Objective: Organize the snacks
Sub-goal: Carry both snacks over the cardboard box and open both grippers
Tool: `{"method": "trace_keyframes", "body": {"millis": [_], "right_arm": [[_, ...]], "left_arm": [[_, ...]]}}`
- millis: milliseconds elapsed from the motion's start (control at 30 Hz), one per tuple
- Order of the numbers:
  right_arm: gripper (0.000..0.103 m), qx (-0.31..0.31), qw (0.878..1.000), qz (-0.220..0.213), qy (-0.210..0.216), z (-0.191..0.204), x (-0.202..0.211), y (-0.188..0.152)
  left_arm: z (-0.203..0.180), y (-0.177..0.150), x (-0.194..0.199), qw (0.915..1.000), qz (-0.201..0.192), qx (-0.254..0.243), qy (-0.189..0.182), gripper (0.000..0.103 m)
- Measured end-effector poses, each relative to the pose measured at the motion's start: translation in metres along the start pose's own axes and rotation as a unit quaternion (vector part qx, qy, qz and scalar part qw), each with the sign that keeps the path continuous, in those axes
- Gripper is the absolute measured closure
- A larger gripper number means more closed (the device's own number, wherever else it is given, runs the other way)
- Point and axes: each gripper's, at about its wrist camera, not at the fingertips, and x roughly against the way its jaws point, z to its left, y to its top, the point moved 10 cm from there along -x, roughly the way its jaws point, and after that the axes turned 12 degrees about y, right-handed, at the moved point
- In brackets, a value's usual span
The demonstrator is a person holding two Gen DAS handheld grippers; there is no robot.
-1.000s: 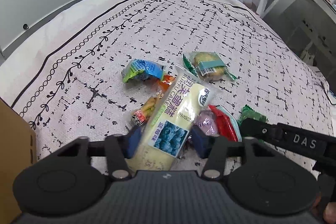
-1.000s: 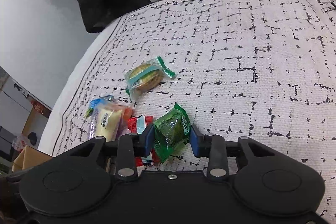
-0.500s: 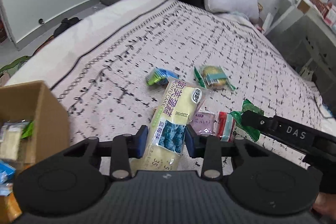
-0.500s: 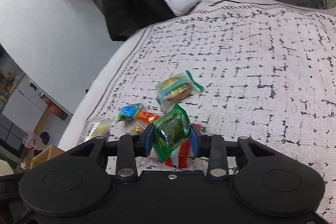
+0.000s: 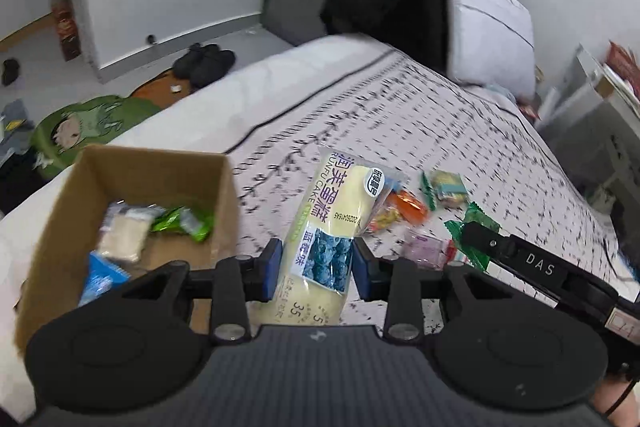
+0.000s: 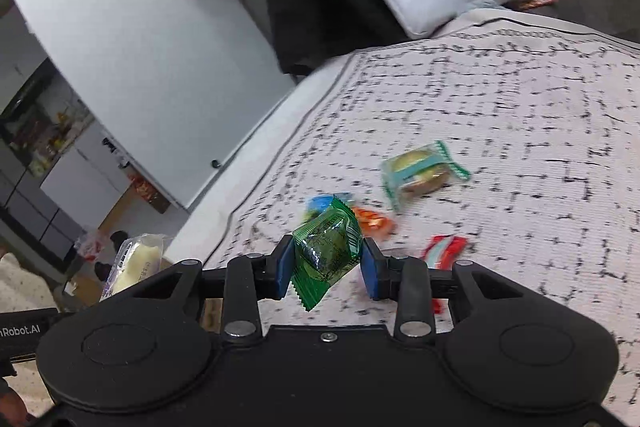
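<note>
Above the bed (image 5: 420,115), the left tool (image 5: 314,269) is level and clenched on the cake pack (image 5: 332,227), which stands out toward 12 o'clock. At its 9 o'clock sits the open box (image 5: 132,163) with snacks inside. Right tool (image 6: 326,263) is raised too, clamping the green packet (image 6: 326,251) between blue pads, pointing up the bed. Loose on the cover at its 1 o'clock lies a biscuit pack (image 6: 420,171); an orange one (image 6: 372,219) is just beyond the packet.

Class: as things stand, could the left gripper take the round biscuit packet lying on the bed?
Probably not: the left gripper is shut on the long cake packet, so it has no free grip for the biscuit packet.
</note>
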Motion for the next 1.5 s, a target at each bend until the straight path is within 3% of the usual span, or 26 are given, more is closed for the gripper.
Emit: {"method": "trace_keyframes", "body": {"millis": [500, 900, 1300, 1500], "right_arm": [[0.069, 0.066, 0.995, 0.014, 0.075, 0.092, -0.013, -0.008], [0.069, 0.101, 0.987, 0.043, 0.121, 0.137, -0.027, -0.026], [0.069, 0.113, 0.98, 0.083, 0.144, 0.162, -0.051, -0.051], [0.069, 0.12, 0.977, 0.1, 0.144, 0.17, -0.065, -0.062]], "left_arm": [[0.082, 0.001, 0.031, 0.9944, -0.006, 0.085, 0.063, 0.067], [0.13, -0.003, 0.03, 0.9862, 0.005, 0.132, 0.099, 0.067], [0.148, -0.01, 0.006, 0.9818, 0.025, 0.164, 0.093, 0.066], [0.153, -0.004, -0.002, 0.9814, 0.019, 0.175, 0.077, 0.059]]}}
